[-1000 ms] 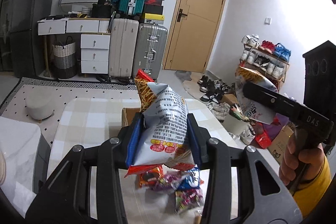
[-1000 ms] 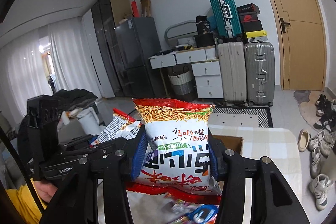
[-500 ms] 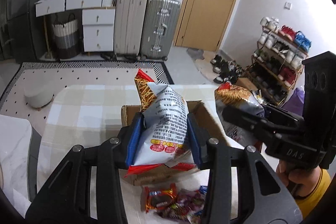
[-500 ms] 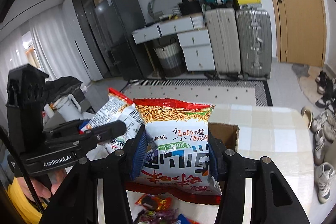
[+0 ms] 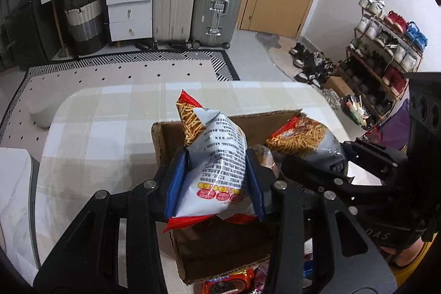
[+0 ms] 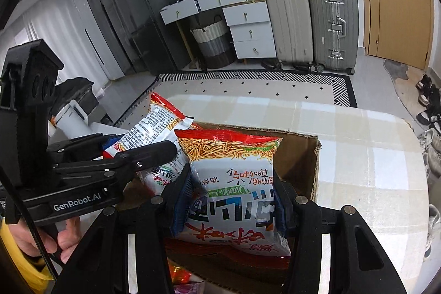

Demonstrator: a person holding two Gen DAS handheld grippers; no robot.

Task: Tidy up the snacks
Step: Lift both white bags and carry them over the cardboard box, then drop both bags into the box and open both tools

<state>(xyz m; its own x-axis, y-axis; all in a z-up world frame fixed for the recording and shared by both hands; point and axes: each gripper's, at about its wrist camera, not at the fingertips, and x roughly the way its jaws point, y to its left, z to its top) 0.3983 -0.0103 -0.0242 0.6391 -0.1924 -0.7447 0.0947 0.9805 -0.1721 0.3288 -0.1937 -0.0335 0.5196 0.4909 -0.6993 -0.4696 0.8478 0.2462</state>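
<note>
Two claws, left (image 5: 216, 181) and right (image 6: 231, 200), each clamp one snack bag (image 5: 220, 156) (image 6: 234, 183) over one box (image 5: 171, 134).

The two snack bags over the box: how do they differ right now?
The left gripper's bag shows its printed back; the right gripper's bag shows its front. The left bag is tilted, the right bag more upright. Both are clamped, same red-topped snack, above the cardboard box.
</note>
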